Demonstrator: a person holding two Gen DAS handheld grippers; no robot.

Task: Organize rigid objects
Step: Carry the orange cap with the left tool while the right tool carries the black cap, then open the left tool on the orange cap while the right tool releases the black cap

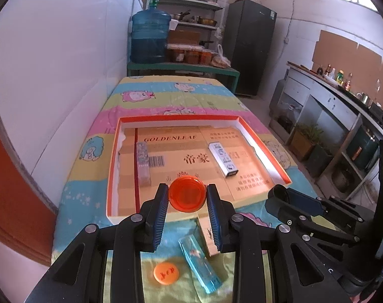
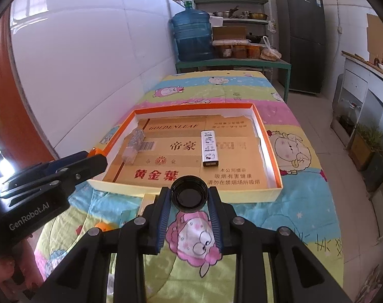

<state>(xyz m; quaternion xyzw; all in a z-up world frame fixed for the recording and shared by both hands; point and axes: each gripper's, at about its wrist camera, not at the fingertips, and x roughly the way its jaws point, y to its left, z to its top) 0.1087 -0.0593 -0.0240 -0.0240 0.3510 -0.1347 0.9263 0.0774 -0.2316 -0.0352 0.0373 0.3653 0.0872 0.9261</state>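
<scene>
Two grippers are at the near side of the table, and each one holds a round cap. Our left gripper (image 1: 187, 198) has its blue pads closed on an orange cap (image 1: 187, 194), which hangs over the near edge of the tray (image 1: 264, 141). Our right gripper (image 2: 189, 198) grips a black cap (image 2: 189, 194), its hollow side toward the camera, just before the near wall of the tray.

We see the tray as a shallow box with orange walls, lying in the middle of the table (image 2: 305, 197). A brown printed cardboard (image 2: 181, 156) lines its floor. On the cardboard lie a white lighter (image 2: 209, 149), right of the middle, and a pale patterned lighter (image 1: 143, 161) near the left wall.

A cloth with cartoon sheep in pink, yellow, blue and green covers the table. On its near edge, below the left gripper, lie a second orange cap (image 1: 165, 273), a clear blue lighter (image 1: 200, 262) and a small cardboard box (image 1: 208, 237), partly hidden by the right finger.

At the far end of the table stands a green bench with a blue water jug (image 1: 149, 38). Behind it are shelves (image 2: 229, 0) with jars and pots, and a dark fridge (image 2: 301, 40) stands to the right. The left wall is white; a counter with bottles (image 1: 343, 93) runs along the right side of the room.
</scene>
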